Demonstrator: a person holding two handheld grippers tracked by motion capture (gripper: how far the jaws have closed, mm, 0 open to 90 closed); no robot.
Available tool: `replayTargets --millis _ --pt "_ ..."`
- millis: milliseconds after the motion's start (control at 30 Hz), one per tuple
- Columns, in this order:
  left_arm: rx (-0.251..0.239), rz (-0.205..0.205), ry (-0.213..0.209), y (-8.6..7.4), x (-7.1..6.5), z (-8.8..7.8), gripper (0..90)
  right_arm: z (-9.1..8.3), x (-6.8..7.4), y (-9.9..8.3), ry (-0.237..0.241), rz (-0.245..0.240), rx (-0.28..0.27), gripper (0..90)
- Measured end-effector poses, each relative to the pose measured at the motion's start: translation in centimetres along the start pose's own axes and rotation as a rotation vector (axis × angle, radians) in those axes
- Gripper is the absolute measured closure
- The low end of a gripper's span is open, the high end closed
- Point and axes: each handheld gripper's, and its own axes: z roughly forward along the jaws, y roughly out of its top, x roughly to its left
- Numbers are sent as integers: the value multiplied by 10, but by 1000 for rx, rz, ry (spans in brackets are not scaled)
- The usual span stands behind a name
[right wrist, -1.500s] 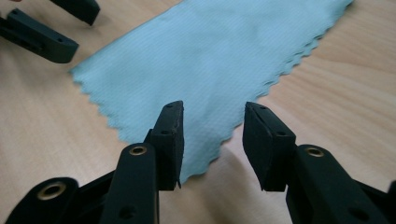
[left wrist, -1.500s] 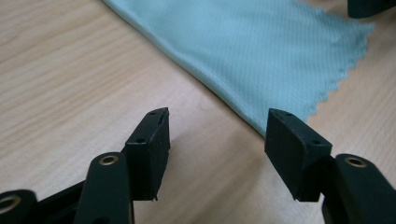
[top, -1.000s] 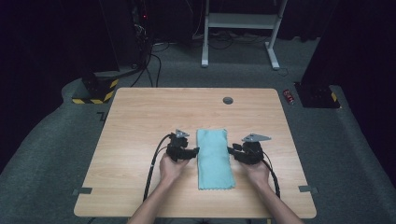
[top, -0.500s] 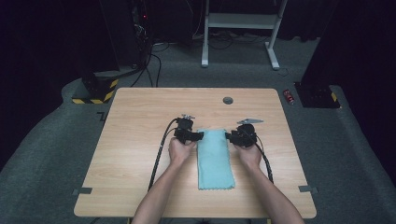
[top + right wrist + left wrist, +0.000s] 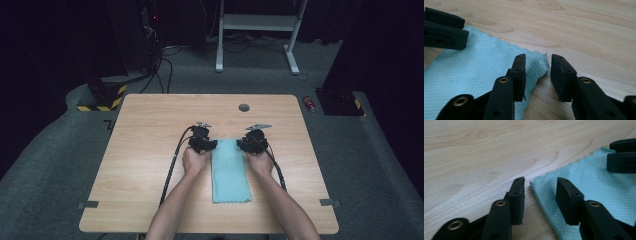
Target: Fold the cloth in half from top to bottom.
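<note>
A teal cloth (image 5: 230, 172) lies folded in a long strip on the wooden table (image 5: 150, 150). My left gripper (image 5: 212, 145) is at its far left corner. In the left gripper view, the left gripper (image 5: 540, 187) has its jaws apart with the cloth corner (image 5: 535, 183) between them, untouched by the pads; they have just been closing. My right gripper (image 5: 243, 145) is at the far right corner. The right gripper (image 5: 537, 62) straddles the slightly raised cloth corner (image 5: 543, 62), also closing, pads not pressing.
A dark round hole cover (image 5: 244, 107) sits near the table's far edge. Cables trail from both grippers toward the person. On the floor beyond are a red can (image 5: 310, 103), a white frame (image 5: 260, 30) and a yellow-black striped base (image 5: 100, 102).
Both hands have moved away from the person along the cloth's sides, from its middle to its far corners. The cloth has not moved.
</note>
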Motion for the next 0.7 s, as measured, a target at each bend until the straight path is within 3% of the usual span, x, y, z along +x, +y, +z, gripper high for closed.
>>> replayTargets --millis 100,200,333,533,700 --pt "26 42 8 4 -4 1 684 3 5 6 -3 -28 33 757" --pt "31 48 1 5 -5 3 756 5 9 7 3 -47 39 857" --pt "36 36 -31 6 -3 4 871 5 10 7 3 -59 43 891" --pt "8 21 -73 9 0 -3 889 -5 7 10 26 -60 12 896" --pt "-20 56 -86 19 -1 -11 891 -16 7 14 28 -71 -20 897"
